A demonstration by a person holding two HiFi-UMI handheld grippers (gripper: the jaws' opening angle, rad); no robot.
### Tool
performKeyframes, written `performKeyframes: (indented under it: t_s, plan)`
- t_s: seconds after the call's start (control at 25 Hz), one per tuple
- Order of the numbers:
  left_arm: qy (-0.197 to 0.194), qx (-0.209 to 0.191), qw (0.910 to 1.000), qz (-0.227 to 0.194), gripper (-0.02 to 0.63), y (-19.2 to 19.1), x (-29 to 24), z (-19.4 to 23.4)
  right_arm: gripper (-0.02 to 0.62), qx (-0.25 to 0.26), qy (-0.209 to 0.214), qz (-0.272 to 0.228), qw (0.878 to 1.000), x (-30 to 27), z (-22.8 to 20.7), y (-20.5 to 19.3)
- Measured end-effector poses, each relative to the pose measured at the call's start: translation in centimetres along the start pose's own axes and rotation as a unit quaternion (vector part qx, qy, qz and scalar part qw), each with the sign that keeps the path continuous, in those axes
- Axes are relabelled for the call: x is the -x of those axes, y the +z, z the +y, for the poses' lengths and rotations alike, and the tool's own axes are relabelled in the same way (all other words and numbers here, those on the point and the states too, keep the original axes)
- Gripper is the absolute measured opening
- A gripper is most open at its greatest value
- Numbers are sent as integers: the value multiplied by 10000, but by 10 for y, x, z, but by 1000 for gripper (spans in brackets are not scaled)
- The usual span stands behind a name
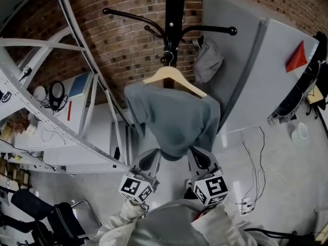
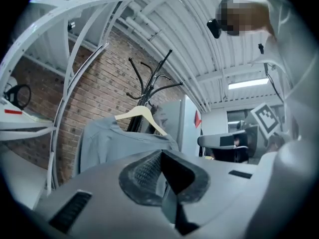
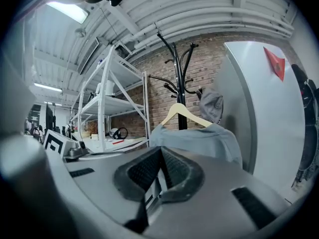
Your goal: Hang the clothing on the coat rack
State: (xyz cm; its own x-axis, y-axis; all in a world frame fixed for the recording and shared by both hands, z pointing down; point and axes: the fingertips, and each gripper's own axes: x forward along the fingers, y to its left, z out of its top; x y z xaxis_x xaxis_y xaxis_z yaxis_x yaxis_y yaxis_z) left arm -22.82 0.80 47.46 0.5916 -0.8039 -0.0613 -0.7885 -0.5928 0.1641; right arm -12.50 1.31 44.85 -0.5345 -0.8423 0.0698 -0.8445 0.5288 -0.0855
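The grey-blue clothing (image 1: 174, 119) is draped over a wooden hanger (image 1: 174, 78), whose hook is caught on the black coat rack (image 1: 174, 14) in front of the brick wall (image 1: 123, 40), so the garment hangs against the pole. Just under its hem the left hand-held gripper (image 1: 151, 158) and the right hand-held gripper (image 1: 199, 158) are held side by side, pointed up at it. Each pair of jaws is seen pressed together, narrow, with no cloth clearly caught between them. A crumpled grey item (image 1: 207, 59) is hung from a rack arm to the right. White shelving (image 1: 61, 122) is seen at the left, a grey cabinet (image 1: 266, 70) at the right.
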Motion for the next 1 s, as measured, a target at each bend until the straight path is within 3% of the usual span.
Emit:
performKeyframes:
  t_s: [0.24, 0.44, 0.72, 1.0]
  plan:
    - [109, -289, 9993, 209, 8, -9, 59, -22, 25, -36, 91, 70, 9999, 36, 59, -16]
    - [109, -229, 9993, 290, 8, -9, 91, -36, 25, 28, 120, 68, 9999, 61, 89, -16]
    - [-47, -357, 9989, 288, 8, -4, 107, -61, 25, 147, -12, 144, 9998, 87, 105, -14]
    - [164, -528, 9979, 329, 8, -1, 106, -64, 25, 223, -44, 169, 9996, 95, 102, -10]
